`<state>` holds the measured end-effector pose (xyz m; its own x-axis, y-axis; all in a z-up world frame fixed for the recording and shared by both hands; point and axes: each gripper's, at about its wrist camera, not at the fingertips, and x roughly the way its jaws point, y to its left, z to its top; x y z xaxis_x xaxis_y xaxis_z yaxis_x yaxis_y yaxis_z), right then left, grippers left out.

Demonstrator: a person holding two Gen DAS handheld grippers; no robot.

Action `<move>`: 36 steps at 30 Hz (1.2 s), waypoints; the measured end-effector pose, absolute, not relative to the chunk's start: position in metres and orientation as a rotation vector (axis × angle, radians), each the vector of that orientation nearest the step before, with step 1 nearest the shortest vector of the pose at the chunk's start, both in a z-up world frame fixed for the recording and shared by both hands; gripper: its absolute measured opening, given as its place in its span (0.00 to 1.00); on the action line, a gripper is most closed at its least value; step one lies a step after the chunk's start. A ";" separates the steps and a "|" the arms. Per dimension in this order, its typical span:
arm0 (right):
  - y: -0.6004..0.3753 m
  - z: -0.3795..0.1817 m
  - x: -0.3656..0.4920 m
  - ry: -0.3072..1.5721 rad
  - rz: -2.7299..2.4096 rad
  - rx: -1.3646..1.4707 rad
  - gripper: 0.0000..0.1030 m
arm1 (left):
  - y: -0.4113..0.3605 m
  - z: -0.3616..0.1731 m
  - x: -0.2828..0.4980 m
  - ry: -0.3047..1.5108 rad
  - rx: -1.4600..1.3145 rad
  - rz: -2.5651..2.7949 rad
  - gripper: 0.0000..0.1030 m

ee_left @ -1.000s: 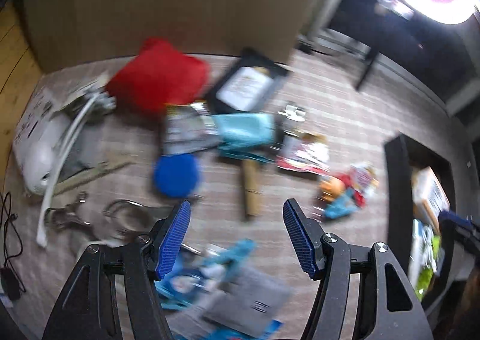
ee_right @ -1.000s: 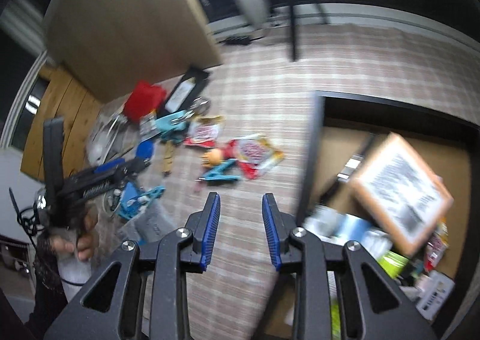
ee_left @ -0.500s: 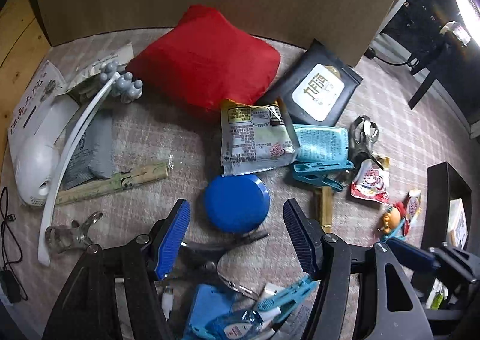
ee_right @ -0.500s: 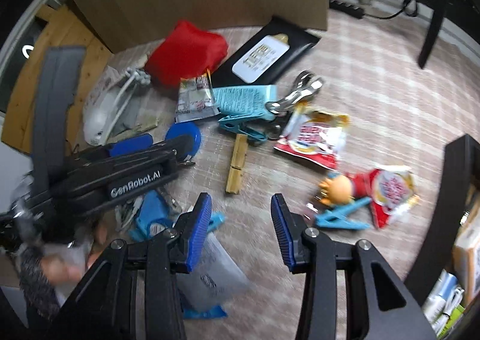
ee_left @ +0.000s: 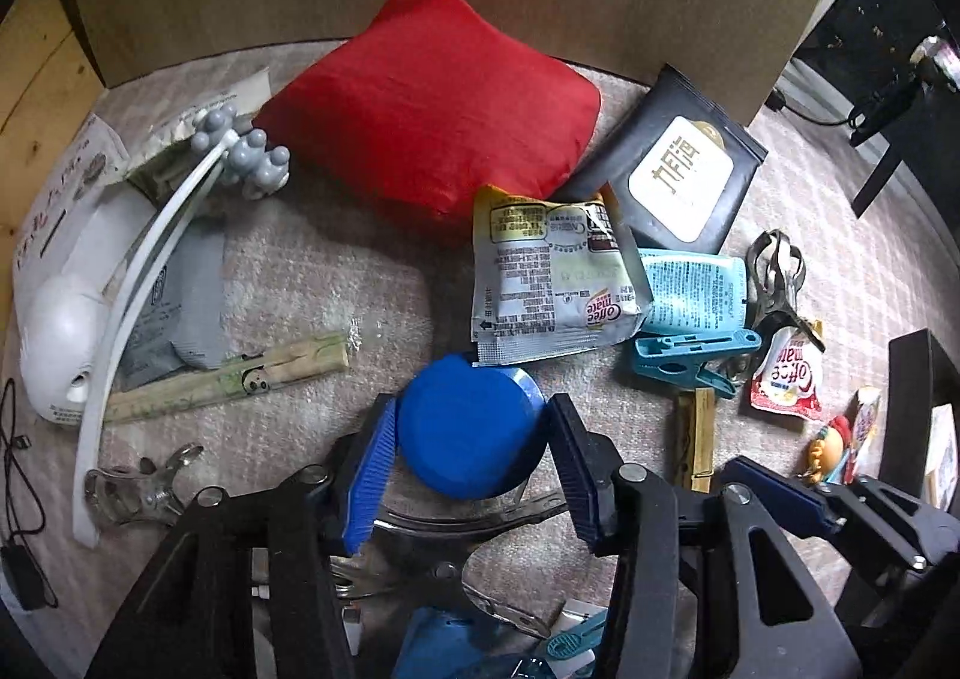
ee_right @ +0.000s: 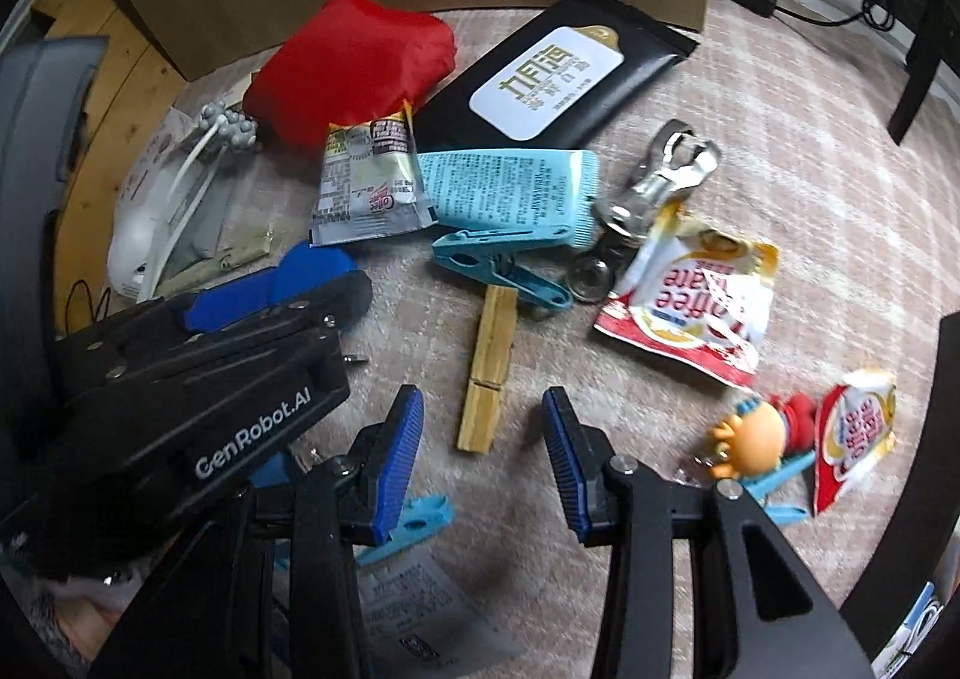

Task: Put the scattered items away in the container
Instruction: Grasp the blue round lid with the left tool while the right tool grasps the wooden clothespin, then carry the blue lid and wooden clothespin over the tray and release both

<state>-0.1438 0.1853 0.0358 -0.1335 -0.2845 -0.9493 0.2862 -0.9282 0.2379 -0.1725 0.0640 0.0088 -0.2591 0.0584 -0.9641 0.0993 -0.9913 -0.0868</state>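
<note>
In half a second the left tool (ee_left: 471,454) has closed in on the round blue plastic lid (ee_left: 468,430): that lid, then ahead of the tips, now sits at lower centre of the left wrist view between the wide-spread blue pads, which flank its edges without clearly pinching it, so I judge this the next item to be lifted. The right tool (ee_right: 480,454) has also dropped nearer the floor rug (ee_right: 780,151); it is open and empty, its gap framing the near end of a wooden clothespin (ee_right: 487,373) at lower centre. The right wrist view shows what the left scarcely does: the red-and-white coffee creamer sachet (ee_right: 690,307) at centre right and the small orange-headed doll figure (ee_right: 756,436) below it. The left view alone shows the white curved massager (ee_left: 120,331) at far left. The dark container's edge (ee_left: 909,397) shows at right.
</note>
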 end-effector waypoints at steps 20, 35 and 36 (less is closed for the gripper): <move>0.240 0.071 -0.117 -0.115 -2.152 1.689 0.12 | 0.067 0.043 -0.144 0.216 1.824 -2.548 0.46; 0.396 0.135 -0.041 -0.251 -2.353 1.617 0.12 | 0.174 0.120 -0.087 0.081 1.858 -2.827 0.46; 0.411 0.137 -0.036 -0.271 -2.375 1.620 0.12 | 0.186 0.124 -0.083 0.073 1.871 -2.850 0.46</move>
